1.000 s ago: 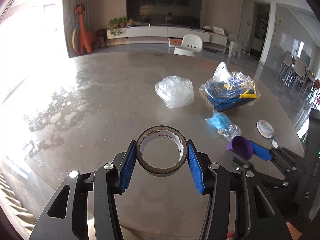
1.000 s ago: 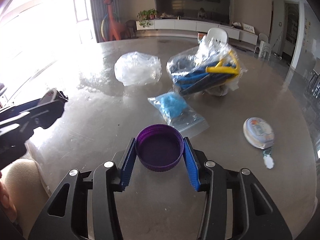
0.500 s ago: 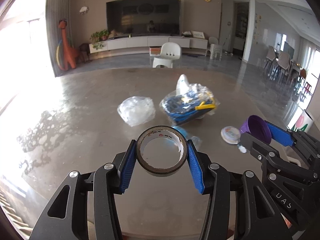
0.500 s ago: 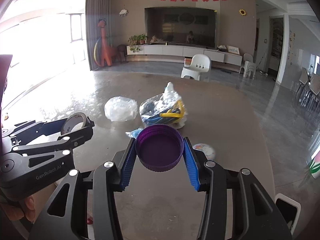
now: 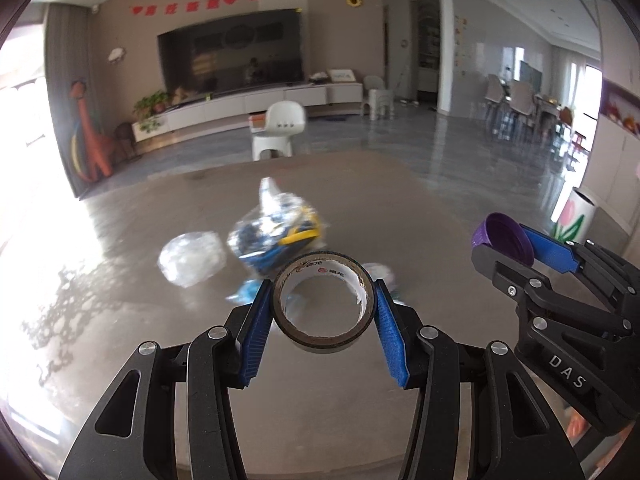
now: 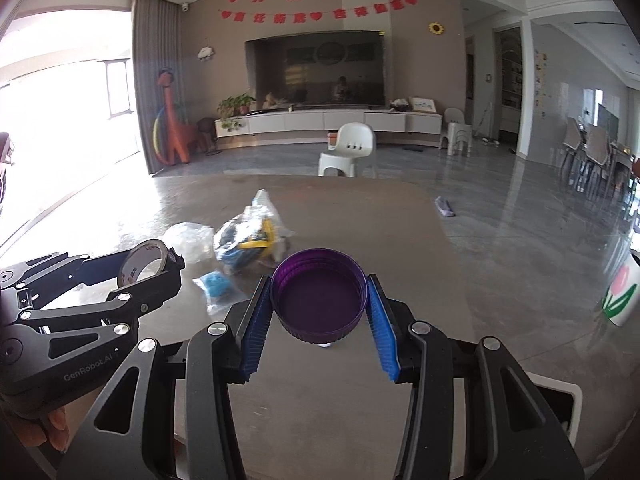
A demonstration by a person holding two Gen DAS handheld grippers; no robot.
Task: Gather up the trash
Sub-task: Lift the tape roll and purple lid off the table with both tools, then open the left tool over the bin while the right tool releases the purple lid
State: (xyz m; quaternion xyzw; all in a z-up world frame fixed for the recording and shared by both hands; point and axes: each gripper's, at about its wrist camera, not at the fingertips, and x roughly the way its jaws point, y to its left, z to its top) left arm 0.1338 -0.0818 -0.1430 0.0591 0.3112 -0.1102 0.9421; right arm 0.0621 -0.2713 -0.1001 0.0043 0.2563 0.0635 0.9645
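My left gripper (image 5: 324,312) is shut on a roll of tape (image 5: 325,338), held above the grey table (image 5: 120,320). In the right wrist view the same tape roll (image 6: 142,264) shows at the left. My right gripper (image 6: 319,304) is shut on a purple lid (image 6: 319,312), open side up. That lid (image 5: 504,238) also shows at the right of the left wrist view. On the table behind lie a crumpled clear bag (image 5: 192,260), a clear bag of blue and yellow items (image 5: 276,232) and a small bag with blue contents (image 6: 216,284).
A white bin with a pink tulip picture (image 6: 622,294) stands on the floor right of the table. A white-rimmed black thing (image 6: 556,400) peeks out at the lower right. A white chair (image 6: 348,152) stands beyond the table's far edge. A fingertip (image 6: 56,428) shows at lower left.
Both grippers have risen and drawn back from the table with the tape roll and the lid still held. The bags on the table look smaller and farther away.
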